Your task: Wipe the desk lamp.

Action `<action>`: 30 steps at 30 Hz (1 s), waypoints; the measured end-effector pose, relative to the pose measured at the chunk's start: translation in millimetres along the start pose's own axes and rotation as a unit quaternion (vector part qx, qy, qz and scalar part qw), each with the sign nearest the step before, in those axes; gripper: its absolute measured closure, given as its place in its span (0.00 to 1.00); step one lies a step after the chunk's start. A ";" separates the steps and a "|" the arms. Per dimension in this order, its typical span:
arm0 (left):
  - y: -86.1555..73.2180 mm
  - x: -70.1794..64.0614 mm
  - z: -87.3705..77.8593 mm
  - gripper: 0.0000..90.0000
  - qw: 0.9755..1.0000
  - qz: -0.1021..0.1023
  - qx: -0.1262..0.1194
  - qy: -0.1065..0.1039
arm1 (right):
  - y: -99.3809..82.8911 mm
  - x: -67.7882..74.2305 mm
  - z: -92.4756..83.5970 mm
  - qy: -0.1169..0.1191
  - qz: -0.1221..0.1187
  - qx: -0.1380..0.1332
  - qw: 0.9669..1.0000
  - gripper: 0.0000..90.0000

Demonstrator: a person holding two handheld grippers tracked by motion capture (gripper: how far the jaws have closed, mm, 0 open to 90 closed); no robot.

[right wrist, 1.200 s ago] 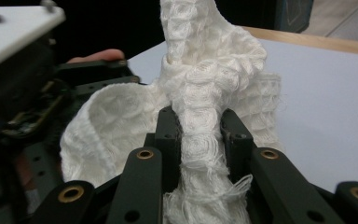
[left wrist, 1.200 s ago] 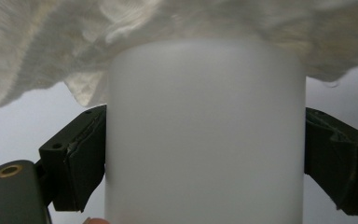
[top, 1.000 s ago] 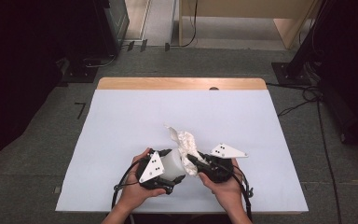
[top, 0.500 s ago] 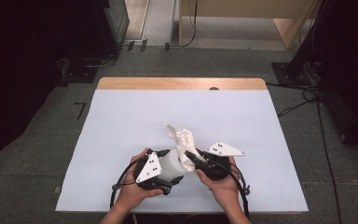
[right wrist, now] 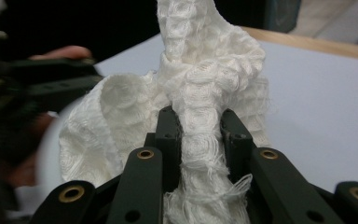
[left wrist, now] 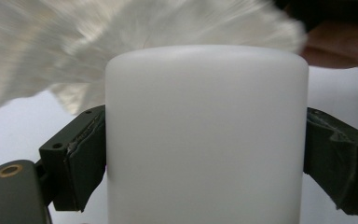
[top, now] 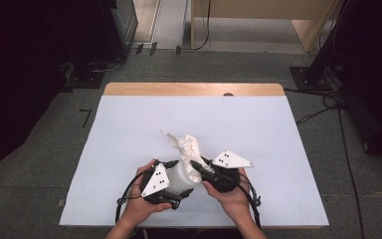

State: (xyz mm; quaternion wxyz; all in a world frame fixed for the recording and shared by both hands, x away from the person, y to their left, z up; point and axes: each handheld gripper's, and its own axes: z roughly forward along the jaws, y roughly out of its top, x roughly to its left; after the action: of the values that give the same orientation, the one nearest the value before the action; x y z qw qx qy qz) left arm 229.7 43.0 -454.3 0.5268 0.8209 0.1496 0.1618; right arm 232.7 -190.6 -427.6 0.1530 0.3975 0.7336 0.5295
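A white, smooth, cylindrical cup (top: 178,175) lies sideways near the table's front edge, with my left gripper (top: 181,178) shut on it. In the left gripper view the two pads (left wrist: 81,158) press on both sides of the cup (left wrist: 205,135), and a white waffle-weave cloth (left wrist: 74,46) shows blurred behind it. My right gripper (top: 199,167) is shut on that cloth (top: 186,146). Its jaws pinch a twisted strand of the cloth (right wrist: 205,84) in the right gripper view (right wrist: 198,135). The cloth's bunch rests against the cup's open end.
The white table top (top: 258,129) has a wooden strip (top: 194,89) along its far edge. Cables (top: 323,102) and dark equipment stand on the grey floor around it. The left hand (right wrist: 51,79) is blurred at the left of the right gripper view.
The right gripper and its cloth have edged slightly left against the cup. Both hands stay in about the same place and both grips are unchanged.
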 end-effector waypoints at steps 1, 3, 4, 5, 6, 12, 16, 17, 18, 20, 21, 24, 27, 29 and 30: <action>-0.8 1.1 -1.1 0.10 1.000 -0.003 -0.002 -0.002 | -2.0 -6.2 0.8 -0.010 0.009 0.008 1.000 0.82; -4.0 5.5 -4.6 0.10 1.000 -0.019 -0.010 -0.007 | -7.4 -16.7 1.6 -0.023 0.019 0.028 0.999 0.82; -5.2 7.3 -5.5 0.10 1.000 -0.025 -0.013 -0.009 | -10.5 -20.5 1.2 -0.020 0.029 0.029 0.999 0.82; -6.6 9.6 -7.1 0.10 0.999 -0.035 -0.016 -0.011 | -12.9 -23.2 0.8 -0.016 0.037 0.028 0.999 0.82; -7.6 11.8 -8.8 0.10 0.999 -0.044 -0.018 -0.013 | -16.1 -26.1 0.1 -0.015 0.045 0.031 0.998 0.81; -12.6 19.1 -20.8 0.10 0.997 -0.066 -0.015 -0.022 | -27.2 -37.2 -5.9 -0.029 0.054 0.040 0.997 0.81; -21.5 25.4 -31.8 0.09 0.996 -0.086 -0.016 -0.029 | -25.5 -38.4 -7.9 -0.027 0.051 0.034 0.998 0.81; -23.0 25.7 -32.7 0.08 0.996 -0.088 -0.011 -0.030 | -25.1 -38.0 -7.4 -0.025 0.051 0.035 0.998 0.81; -24.7 24.9 -32.6 0.06 0.996 -0.085 -0.001 -0.029 | -25.0 -38.5 -6.3 -0.025 0.047 0.035 0.998 0.81; -28.3 20.8 -29.7 0.00 0.996 -0.071 0.025 -0.036 | -25.1 -38.9 -2.8 -0.023 0.048 0.036 0.998 0.81; -29.7 17.4 -27.8 0.02 0.997 -0.062 0.033 -0.023 | -25.3 -38.8 -1.6 -0.022 0.048 0.037 0.998 0.81; -30.1 12.3 -25.8 0.09 0.998 -0.058 0.028 -0.005 | -25.7 -37.0 1.4 -0.017 0.044 0.039 0.998 0.81; -30.8 12.4 -24.8 0.09 0.998 -0.058 0.023 0.001 | -25.4 -35.9 0.6 -0.014 0.039 0.036 0.998 0.81; -31.1 13.6 -24.7 0.10 0.998 -0.059 0.019 0.012 | -24.9 -37.2 -1.2 -0.016 0.042 0.034 0.998 0.81; -31.0 15.6 -24.9 0.10 0.998 -0.065 0.013 0.023 | -24.6 -37.9 -1.8 -0.016 0.045 0.033 0.998 0.81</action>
State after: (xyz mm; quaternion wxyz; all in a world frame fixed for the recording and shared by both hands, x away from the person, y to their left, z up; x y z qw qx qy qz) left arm 230.9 82.2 -471.2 0.5218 0.8124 0.2168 0.1439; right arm 245.3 -223.1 -456.4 0.1277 0.4430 0.7296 0.5051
